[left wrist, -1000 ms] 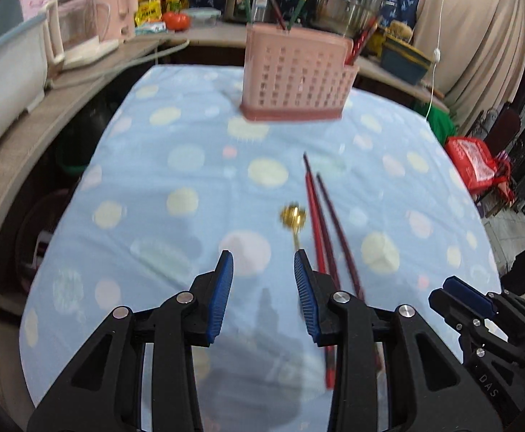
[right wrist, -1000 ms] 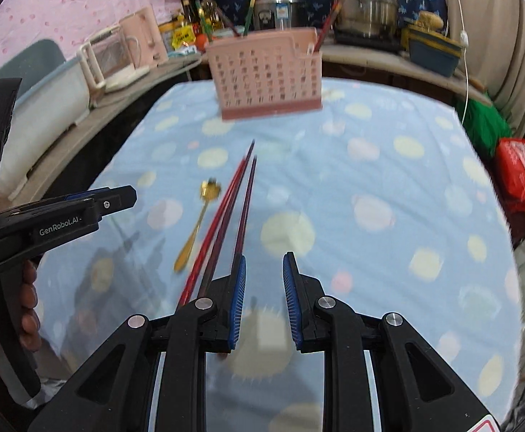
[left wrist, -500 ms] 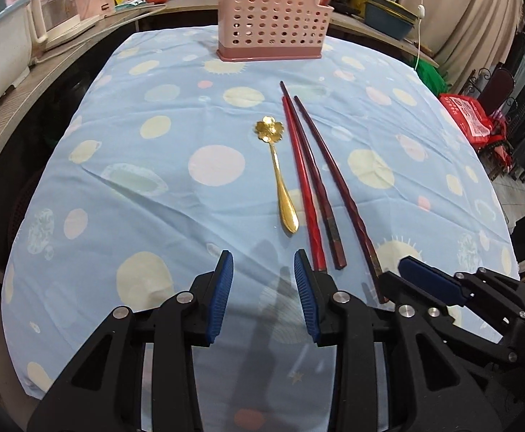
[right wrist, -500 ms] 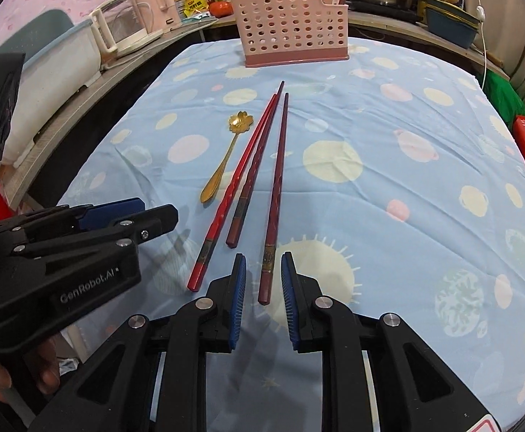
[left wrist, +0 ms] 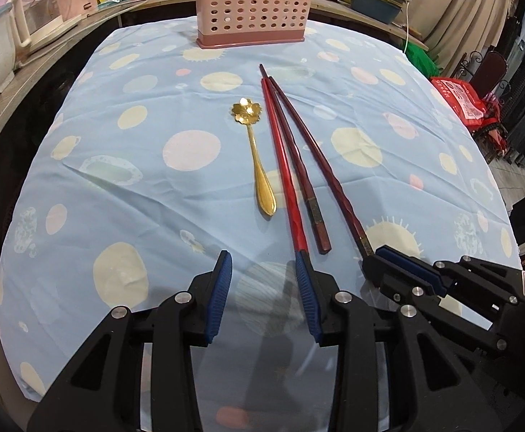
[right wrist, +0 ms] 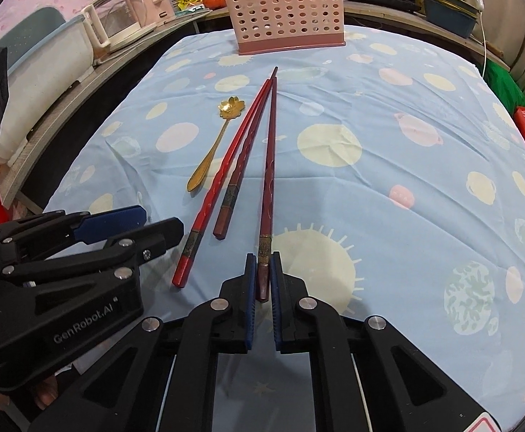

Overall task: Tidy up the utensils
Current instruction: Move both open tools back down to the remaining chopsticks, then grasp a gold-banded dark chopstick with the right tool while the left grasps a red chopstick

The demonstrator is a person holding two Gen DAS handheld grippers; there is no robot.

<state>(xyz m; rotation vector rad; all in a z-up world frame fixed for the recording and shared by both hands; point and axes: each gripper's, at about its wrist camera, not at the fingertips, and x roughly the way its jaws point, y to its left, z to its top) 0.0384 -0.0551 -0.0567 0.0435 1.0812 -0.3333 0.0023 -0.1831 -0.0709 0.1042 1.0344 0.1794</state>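
Three chopsticks and a gold flower spoon [left wrist: 257, 158] [right wrist: 208, 154] lie on the blue spotted tablecloth [left wrist: 118, 180], pointing at the pink perforated basket [left wrist: 251, 3] [right wrist: 284, 10] at the far edge. My right gripper [right wrist: 262, 257] [left wrist: 374, 261] is closing, its blue pads against the near end of the rightmost dark red chopstick [right wrist: 269, 165] [left wrist: 322, 165]. My left gripper [left wrist: 262, 257] [right wrist: 161, 221] is open over bare cloth. Its right fingertip is beside the near end of the bright red chopstick [left wrist: 284, 165] [right wrist: 225, 180]. The shorter dark chopstick [left wrist: 296, 165] [right wrist: 243, 165] lies between the other two.
A counter curves round the table's far and left sides, with a pink kettle [right wrist: 118, 25], a white tub [right wrist: 46, 57], bottles, pots and a blue basin [left wrist: 374, 0]. A red bag [left wrist: 460, 97] and a curtain are off the right edge.
Both grippers have dropped towards the cloth and now sit at the chopsticks' near ends. The right jaws have narrowed onto the end of the dark red chopstick. The left jaws have kept their width.
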